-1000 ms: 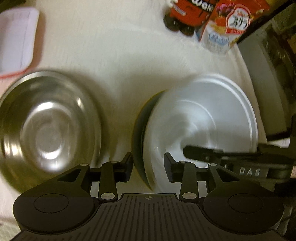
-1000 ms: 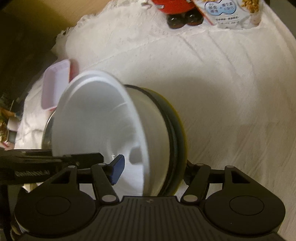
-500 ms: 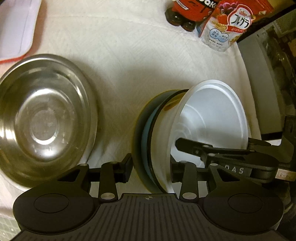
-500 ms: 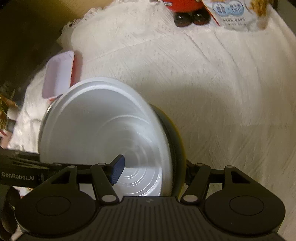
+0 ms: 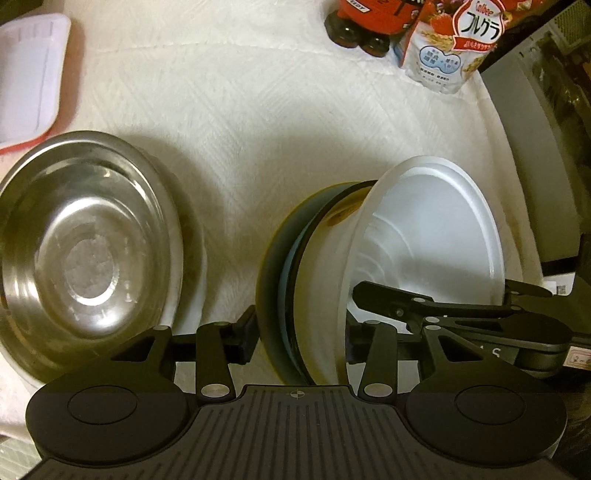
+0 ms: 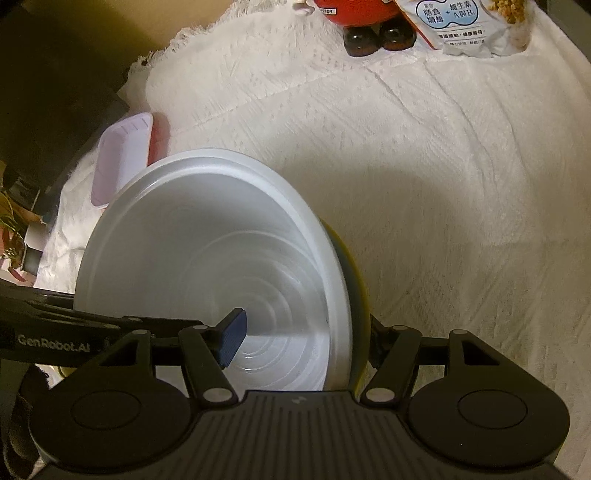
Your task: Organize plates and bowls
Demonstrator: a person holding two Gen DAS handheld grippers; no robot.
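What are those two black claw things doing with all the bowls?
A person is tidying dishes with a gripper in each hand. Both grippers reach around a nested stack of bowls, a white bowl on top of darker ones. The left gripper has just been opening with the stack's edge between its fingers, so it seems to be letting go. The right gripper has the stack's other side between its fingers. A steel bowl waits beside them on the white cloth.

Right gripper [image 6: 301,343]: far finger hidden behind white bowl [image 6: 207,273]. Plates [image 5: 291,295] nested under the bowl show edges only. Beyond the gripper, cereal bag [image 6: 469,26] and red pack [image 6: 354,11] cropped by top edge.
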